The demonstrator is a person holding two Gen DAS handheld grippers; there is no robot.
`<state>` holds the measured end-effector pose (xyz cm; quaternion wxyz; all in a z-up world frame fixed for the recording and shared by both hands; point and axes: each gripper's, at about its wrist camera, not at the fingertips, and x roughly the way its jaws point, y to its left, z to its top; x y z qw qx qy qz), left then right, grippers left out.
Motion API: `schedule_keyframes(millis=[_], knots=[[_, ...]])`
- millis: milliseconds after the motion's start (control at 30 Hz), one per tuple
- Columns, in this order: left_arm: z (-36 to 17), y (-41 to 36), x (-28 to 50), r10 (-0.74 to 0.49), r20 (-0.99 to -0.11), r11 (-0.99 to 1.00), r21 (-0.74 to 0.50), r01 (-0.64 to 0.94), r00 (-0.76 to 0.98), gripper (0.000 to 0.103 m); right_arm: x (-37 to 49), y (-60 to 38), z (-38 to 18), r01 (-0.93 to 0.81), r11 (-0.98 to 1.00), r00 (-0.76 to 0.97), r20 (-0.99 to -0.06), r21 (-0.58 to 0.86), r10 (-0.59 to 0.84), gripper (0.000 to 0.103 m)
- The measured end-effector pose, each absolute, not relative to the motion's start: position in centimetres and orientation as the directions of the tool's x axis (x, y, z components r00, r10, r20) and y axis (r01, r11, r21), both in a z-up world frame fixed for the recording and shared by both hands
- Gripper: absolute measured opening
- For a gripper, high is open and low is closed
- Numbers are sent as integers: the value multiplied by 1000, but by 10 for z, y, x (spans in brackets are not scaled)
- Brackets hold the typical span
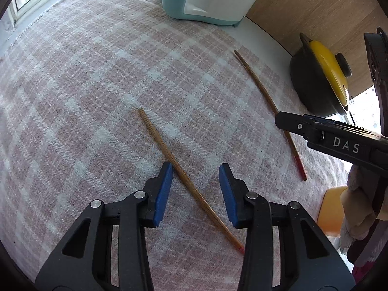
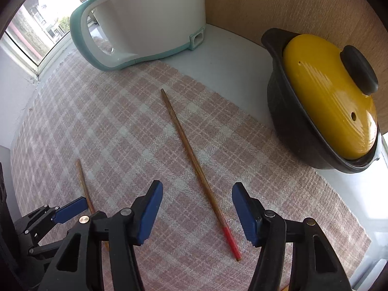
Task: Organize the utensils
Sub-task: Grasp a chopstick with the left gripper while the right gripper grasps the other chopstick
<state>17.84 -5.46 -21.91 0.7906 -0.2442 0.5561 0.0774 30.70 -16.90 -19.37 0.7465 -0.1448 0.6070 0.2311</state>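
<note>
So, quick notes –
Setting: pink checked cloth (image 1: 84, 77) over a white counter; white-and-teal kettle (image 2: 150, 19) at the cloth's far edge, dark pot w/ yellow lid (image 2: 325, 101) off its right edge on bare counter.
Task things: two wooden chopsticks, well apart, both flat on the cloth. Left chopstick (image 1: 184, 177) near the cloth's near edge; right chopstick (image 2: 194, 167) w/ red end pointing to the near edge, thin end toward the kettle.
Left gripper (image 1: 196, 181): jaws spread, straddling the left chopstick. Left blue pad (image 1: 163, 194) looks just beside or touching the stick; right pad apart. No pinch yet.
Right gripper (image 2: 197, 208): jaws spread wide, right chopstick between them, neither pad on it.
Risk 1: stick is thin and round – closing off-centre could roll it or flick it out, esp. on the left, where it sits against one pad.
Risk 2: pads low on soft cloth could snag the weave and drag it when they shut.
Risk 3: both grippers near each other; crossing paths could bump them.
Writing: "DAS" in white on the right gripper's black body, seen from left wrist cam. No other text readable.
</note>
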Motion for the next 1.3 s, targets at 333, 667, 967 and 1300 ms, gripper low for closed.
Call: schedule_keyframes(millis=[333, 667, 967, 1300], knots=[[-222, -56, 205, -114, -920, 904, -253, -345, 376, 12, 326, -144, -211, -553, 833, 155, -981, 12, 116, 55], [-214, -63, 212, -112, -923, 960, -196, -200, 369, 0, 343, -146, -219, -541, 841, 136, -986, 12, 101, 10], [-218, -53, 214, -192, -929, 942, -264, -207, 315, 5, 327, -167, -219, -544, 838, 104, -989, 35, 109, 4], [-224, -66, 214, -108, -950, 879, -229, -417, 295, 42, 302, -169, -223, -543, 839, 109, -988, 33, 110, 4]])
